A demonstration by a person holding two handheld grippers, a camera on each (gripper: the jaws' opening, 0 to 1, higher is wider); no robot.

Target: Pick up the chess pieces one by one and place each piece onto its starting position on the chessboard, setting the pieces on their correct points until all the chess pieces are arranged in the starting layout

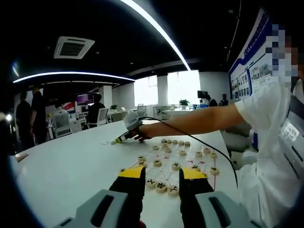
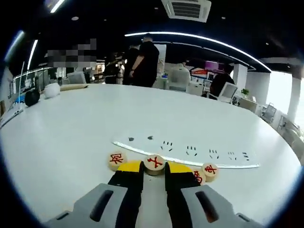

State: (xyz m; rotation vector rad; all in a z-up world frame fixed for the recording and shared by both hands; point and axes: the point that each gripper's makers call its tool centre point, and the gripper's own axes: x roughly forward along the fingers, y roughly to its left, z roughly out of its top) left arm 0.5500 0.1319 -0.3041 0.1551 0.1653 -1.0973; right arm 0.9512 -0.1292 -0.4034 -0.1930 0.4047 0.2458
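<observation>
Right gripper view, right gripper (image 2: 154,167) jaws closed on red-marked chess piece (image 2: 154,164) at chessboard (image 2: 190,159) edge, left gripper (image 1: 161,175) jaws parted, empty, above white desk (image 1: 71,166).

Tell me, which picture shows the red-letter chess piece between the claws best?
The right gripper view: the red-marked piece sits close up at the right gripper tips. In the left gripper view, that gripper looks far away, and its piece is too small to make out.
</observation>
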